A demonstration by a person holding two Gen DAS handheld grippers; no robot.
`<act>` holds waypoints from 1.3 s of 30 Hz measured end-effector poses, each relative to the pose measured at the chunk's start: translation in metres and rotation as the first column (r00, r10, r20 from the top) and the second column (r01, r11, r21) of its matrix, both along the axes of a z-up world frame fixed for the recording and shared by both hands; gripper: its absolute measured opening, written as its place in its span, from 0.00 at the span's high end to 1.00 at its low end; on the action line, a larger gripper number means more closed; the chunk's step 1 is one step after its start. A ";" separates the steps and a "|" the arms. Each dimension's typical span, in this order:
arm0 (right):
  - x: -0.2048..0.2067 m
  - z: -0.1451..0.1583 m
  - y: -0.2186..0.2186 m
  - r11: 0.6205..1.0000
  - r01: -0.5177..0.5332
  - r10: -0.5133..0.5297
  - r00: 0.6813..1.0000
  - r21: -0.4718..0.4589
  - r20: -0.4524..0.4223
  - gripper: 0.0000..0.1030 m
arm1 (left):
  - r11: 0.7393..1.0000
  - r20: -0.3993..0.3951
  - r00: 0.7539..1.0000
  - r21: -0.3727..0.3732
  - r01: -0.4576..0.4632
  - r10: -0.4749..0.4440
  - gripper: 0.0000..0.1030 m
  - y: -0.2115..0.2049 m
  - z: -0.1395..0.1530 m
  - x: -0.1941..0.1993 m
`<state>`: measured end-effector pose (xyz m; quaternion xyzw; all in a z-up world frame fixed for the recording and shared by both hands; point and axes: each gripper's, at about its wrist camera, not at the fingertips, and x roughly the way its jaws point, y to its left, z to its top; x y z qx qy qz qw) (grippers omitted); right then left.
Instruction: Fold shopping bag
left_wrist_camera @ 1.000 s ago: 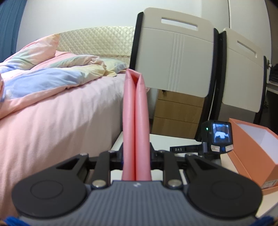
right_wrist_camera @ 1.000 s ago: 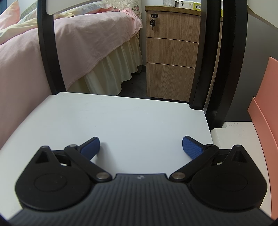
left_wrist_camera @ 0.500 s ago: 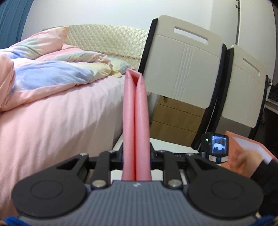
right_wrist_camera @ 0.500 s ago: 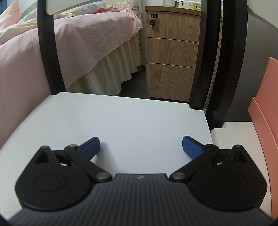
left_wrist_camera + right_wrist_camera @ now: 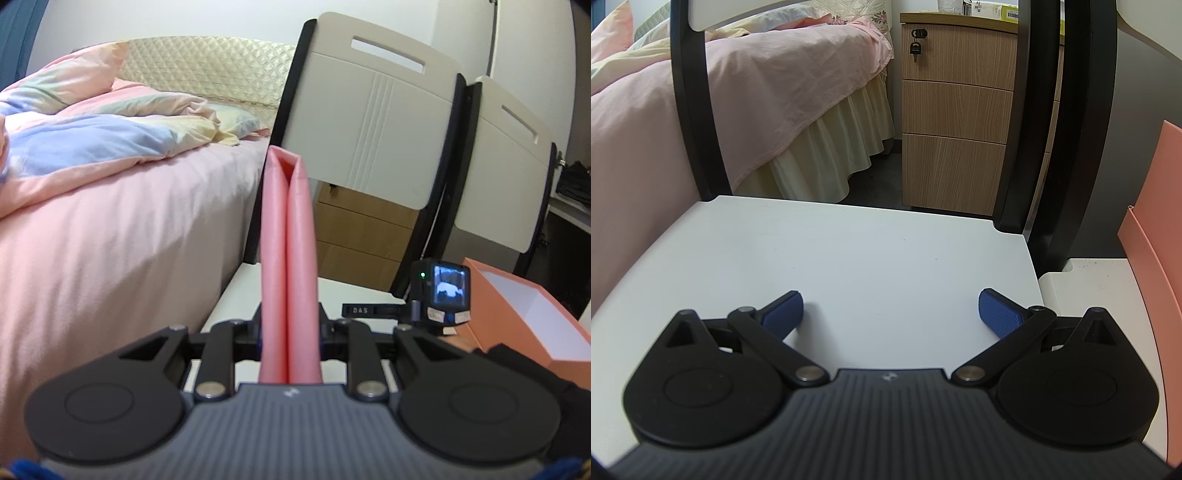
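Here the left gripper (image 5: 288, 332) clamps the folded pink bag (image 5: 288, 258) (fold edge upward); the right gripper (image 5: 890, 314) gapes over the bare white seat (image 5: 849, 251).

The white table (image 5: 849, 258) is bare ahead of the right gripper (image 5: 891, 314), whose jaws stand wide apart with free room between them. The far edge is closed off by black chair posts (image 5: 1038, 129) at left and right; between them the gap is open toward the wooden drawer unit (image 5: 956, 147). The bed (image 5: 768, 92) borders the left side. An orange box (image 5: 1148, 258) blocks the right side.
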<state>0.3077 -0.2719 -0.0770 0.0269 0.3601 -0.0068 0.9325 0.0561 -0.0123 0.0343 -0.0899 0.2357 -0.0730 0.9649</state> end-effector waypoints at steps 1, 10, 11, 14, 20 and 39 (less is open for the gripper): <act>0.000 0.000 0.000 1.000 0.000 0.000 1.000 0.000 0.000 0.00 | 1.000 0.002 1.000 0.002 0.004 -0.004 0.76 -0.001 0.000 -0.001; -0.026 0.043 -0.010 0.993 -0.028 0.012 0.991 0.113 0.134 0.00 | 0.999 0.019 1.000 0.030 0.024 -0.025 0.76 -0.010 -0.001 -0.005; -0.035 0.060 -0.011 0.992 -0.051 0.027 0.980 0.119 0.196 0.00 | 0.999 0.022 0.999 0.030 0.026 -0.027 0.76 -0.010 0.000 -0.006; -0.076 0.128 -0.019 0.983 -0.119 0.056 0.918 0.138 0.392 0.00 | 0.999 0.030 0.999 0.027 0.038 -0.039 0.75 -0.013 0.003 -0.009; -0.169 0.237 -0.068 0.965 -0.252 0.242 0.760 -0.069 0.603 0.00 | 0.997 0.040 0.997 0.039 0.064 -0.065 0.74 -0.025 0.012 -0.018; -0.098 0.084 -0.247 0.789 -0.613 0.497 0.683 -0.050 -0.536 0.57 | 0.963 0.023 0.963 -0.017 0.268 -0.268 0.74 -0.102 -0.021 0.083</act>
